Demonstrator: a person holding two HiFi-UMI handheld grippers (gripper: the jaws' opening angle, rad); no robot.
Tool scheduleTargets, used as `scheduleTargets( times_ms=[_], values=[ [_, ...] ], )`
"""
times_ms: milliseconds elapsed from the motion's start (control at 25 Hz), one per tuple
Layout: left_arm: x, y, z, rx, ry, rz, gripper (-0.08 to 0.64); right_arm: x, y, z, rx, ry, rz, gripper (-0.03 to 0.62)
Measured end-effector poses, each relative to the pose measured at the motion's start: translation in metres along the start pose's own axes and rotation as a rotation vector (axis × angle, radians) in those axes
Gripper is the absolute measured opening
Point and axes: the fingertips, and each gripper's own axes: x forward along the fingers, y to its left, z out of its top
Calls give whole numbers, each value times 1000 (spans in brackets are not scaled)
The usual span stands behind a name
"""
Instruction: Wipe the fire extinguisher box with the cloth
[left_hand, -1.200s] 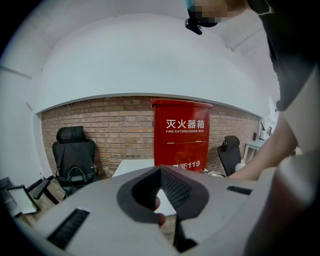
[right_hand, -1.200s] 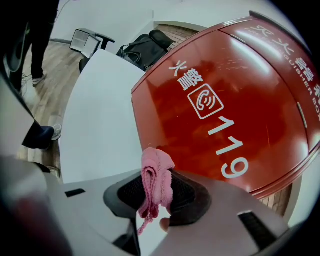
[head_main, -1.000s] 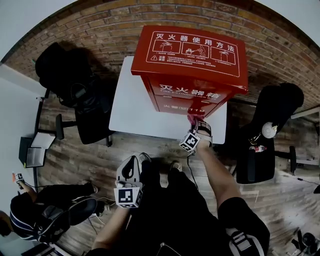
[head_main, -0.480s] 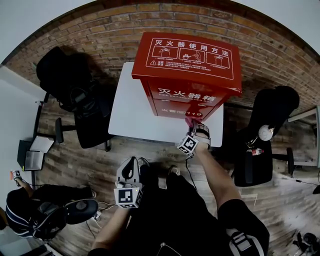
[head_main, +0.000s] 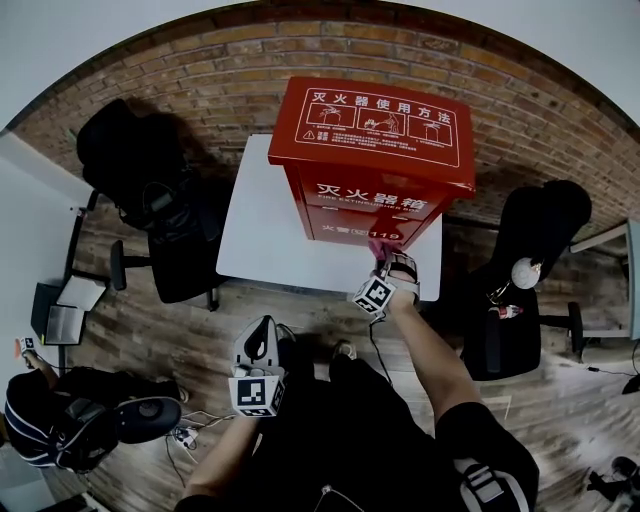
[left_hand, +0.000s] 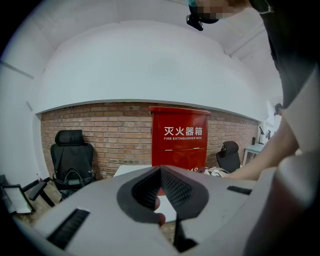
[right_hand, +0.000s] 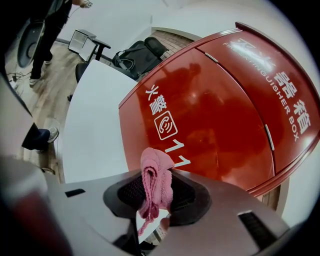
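A tall red fire extinguisher box (head_main: 375, 170) with white lettering stands on a white table (head_main: 262, 210); it also fills the right gripper view as a glossy red front (right_hand: 220, 110) and shows far off in the left gripper view (left_hand: 181, 137). My right gripper (head_main: 383, 262) is shut on a bunched pink cloth (right_hand: 156, 182), held at the bottom of the box's front, near the white digits; whether the cloth (head_main: 380, 247) touches the box I cannot tell. My left gripper (head_main: 262, 345) hangs low near my body, well short of the table, jaws shut and empty (left_hand: 159, 195).
Black office chairs stand left (head_main: 150, 190) and right (head_main: 530, 270) of the table. A brick wall (head_main: 200, 70) runs behind the box. A person (head_main: 60, 425) is at the lower left on the wooden floor. The table top left of the box is bare white.
The right gripper with the cloth has risen slightly along the lower front of the box. The left gripper stays where it was.
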Motion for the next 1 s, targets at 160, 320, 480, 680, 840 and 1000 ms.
scheduleTargets(
  times_ms=[160, 320, 480, 680, 840, 1000],
  values=[
    [-1, 0, 0, -10, -1, 7, 21, -6, -11, 2, -9, -2, -17, 117],
    [-2, -1, 2, -12, -5, 1, 21, -13, -20, 8, -16, -13, -30, 117],
    [-4, -3, 7, 3, -20, -7, 21, -17, -25, 12, -17, -18, -34, 117],
    [-8, -2, 6, -2, -22, -3, 21, -25, -34, 15, -21, -19, -45, 117],
    [-10, 0, 5, -13, -20, 5, 21, -28, -40, 19, -24, -21, -49, 117],
    [-10, -2, 6, -17, -32, 3, 21, -34, -48, 20, -25, -27, -53, 117]
  ],
)
